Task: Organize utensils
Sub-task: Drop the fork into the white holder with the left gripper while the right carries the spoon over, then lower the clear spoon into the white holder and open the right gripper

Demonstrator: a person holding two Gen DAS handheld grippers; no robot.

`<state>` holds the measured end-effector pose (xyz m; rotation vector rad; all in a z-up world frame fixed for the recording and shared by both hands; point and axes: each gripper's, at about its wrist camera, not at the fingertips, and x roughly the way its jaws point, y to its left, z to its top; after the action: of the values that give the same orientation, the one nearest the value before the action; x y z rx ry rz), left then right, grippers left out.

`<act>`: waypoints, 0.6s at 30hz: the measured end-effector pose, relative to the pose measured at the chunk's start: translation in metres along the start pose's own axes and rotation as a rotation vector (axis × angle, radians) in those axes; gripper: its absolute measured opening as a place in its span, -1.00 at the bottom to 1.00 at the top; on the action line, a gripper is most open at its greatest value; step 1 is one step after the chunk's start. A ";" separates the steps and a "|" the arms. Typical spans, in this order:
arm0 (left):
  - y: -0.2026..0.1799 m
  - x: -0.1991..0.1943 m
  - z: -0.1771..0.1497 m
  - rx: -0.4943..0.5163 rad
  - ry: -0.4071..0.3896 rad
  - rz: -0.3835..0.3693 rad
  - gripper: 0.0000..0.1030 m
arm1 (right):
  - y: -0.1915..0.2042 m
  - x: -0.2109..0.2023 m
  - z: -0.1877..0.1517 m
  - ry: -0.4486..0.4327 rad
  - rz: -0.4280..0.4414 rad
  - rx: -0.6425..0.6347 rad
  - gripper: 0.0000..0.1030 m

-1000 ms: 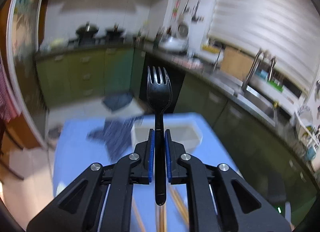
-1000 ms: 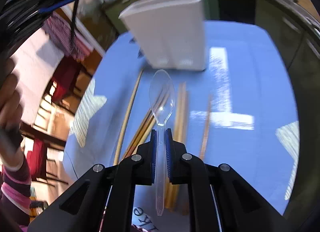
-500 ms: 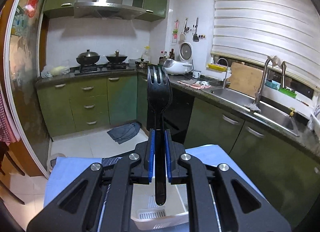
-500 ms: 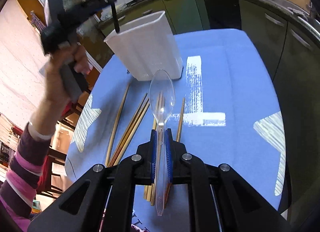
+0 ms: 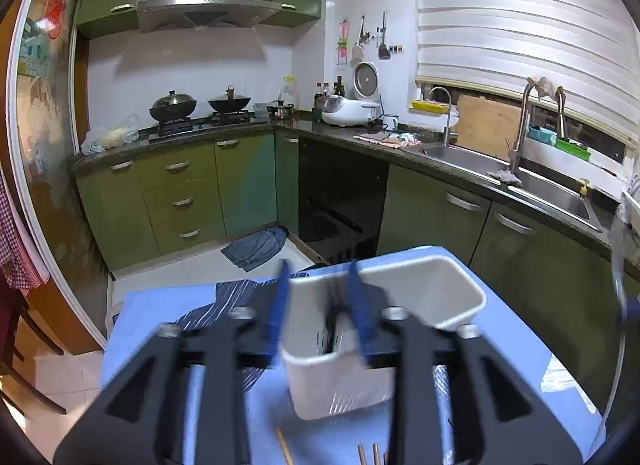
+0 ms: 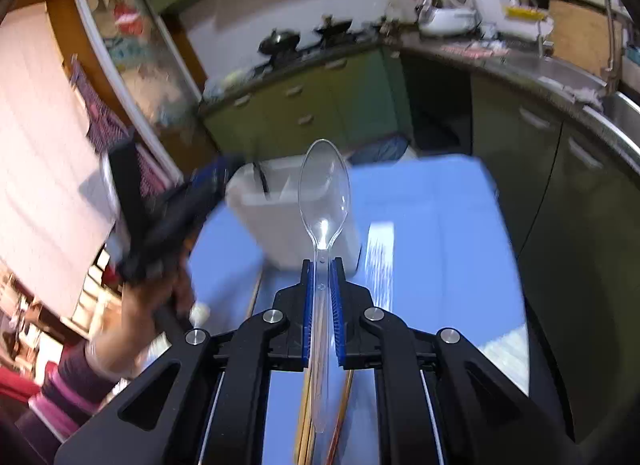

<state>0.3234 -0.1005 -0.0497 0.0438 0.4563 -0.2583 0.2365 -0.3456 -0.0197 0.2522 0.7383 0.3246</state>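
My left gripper (image 5: 318, 305) hangs just over the near end of the white utensil holder (image 5: 344, 385), and its jaws are opening. The black fork (image 5: 332, 323) stands loose in the holder's near compartment, between the parted blue pads and free of them. My right gripper (image 6: 322, 277) is shut on the handle of a clear plastic spoon (image 6: 324, 193), bowl pointing forward, raised above the table in front of the holder (image 6: 272, 225). The right wrist view also shows the left gripper (image 6: 212, 181) and the fork's handle (image 6: 262, 181) sticking up.
Wooden chopsticks (image 5: 284, 445) lie on the blue table (image 5: 520, 345) near its front, with more chopsticks (image 6: 304, 405) under the right gripper. A dark striped cloth (image 5: 224, 305) lies at the far left. A person's hand (image 6: 160, 297) holds the left gripper. Green kitchen cabinets stand beyond.
The left gripper sank toward the holder, its jaws parted and the black fork dropped into the holder. The right gripper rose with the spoon and tipped up toward the kitchen.
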 end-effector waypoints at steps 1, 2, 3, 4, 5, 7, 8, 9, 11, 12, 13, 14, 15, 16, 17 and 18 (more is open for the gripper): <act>0.002 -0.004 -0.001 0.000 -0.005 -0.004 -0.20 | 0.000 -0.002 0.009 -0.032 -0.010 0.007 -0.82; 0.003 -0.008 -0.002 -0.002 -0.009 -0.007 -0.20 | 0.000 -0.004 0.014 -0.054 -0.017 0.010 -0.82; 0.005 -0.012 -0.003 -0.006 -0.013 -0.011 -0.20 | 0.000 -0.005 0.023 -0.087 -0.025 0.017 -0.82; 0.008 -0.018 -0.004 -0.015 -0.022 -0.018 -0.20 | 0.000 -0.007 0.031 -0.121 -0.025 0.027 -0.82; 0.011 -0.028 -0.004 -0.029 -0.033 -0.026 -0.20 | -0.001 -0.008 0.039 -0.153 -0.026 0.037 -0.82; 0.020 -0.050 -0.005 -0.062 -0.054 -0.045 -0.20 | 0.000 -0.007 0.056 -0.231 -0.024 0.058 -0.81; 0.024 -0.060 -0.007 -0.073 -0.063 -0.050 -0.20 | 0.001 -0.003 0.066 -0.265 -0.018 0.070 -0.81; 0.028 -0.074 -0.009 -0.078 -0.071 -0.048 -0.20 | 0.002 0.001 0.076 -0.284 -0.015 0.078 -0.81; 0.036 -0.098 -0.015 -0.086 -0.075 -0.056 -0.18 | 0.004 0.012 0.092 -0.318 -0.019 0.087 -0.81; 0.039 -0.106 -0.017 -0.089 -0.075 -0.058 -0.17 | 0.006 0.020 0.100 -0.338 -0.025 0.088 -0.81; 0.043 -0.117 -0.020 -0.090 -0.073 -0.062 -0.11 | 0.007 0.029 0.108 -0.356 -0.036 0.086 -0.81; 0.049 -0.129 -0.025 -0.090 -0.073 -0.062 -0.07 | 0.010 0.038 0.114 -0.376 -0.056 0.076 -0.81; 0.054 -0.139 -0.029 -0.091 -0.075 -0.057 -0.05 | 0.012 0.046 0.117 -0.383 -0.064 0.070 -0.81; 0.058 -0.147 -0.034 -0.090 -0.076 -0.047 -0.02 | 0.015 0.057 0.121 -0.382 -0.063 0.066 -0.81; 0.063 -0.155 -0.039 -0.087 -0.070 -0.032 -0.02 | 0.016 0.069 0.125 -0.369 -0.058 0.064 -0.81; 0.066 -0.160 -0.043 -0.083 -0.060 -0.020 -0.02 | 0.018 0.079 0.126 -0.357 -0.053 0.061 -0.81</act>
<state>0.1830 0.0057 -0.0188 -0.0492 0.4074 -0.2596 0.3748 -0.3128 0.0274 0.3372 0.4024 0.1988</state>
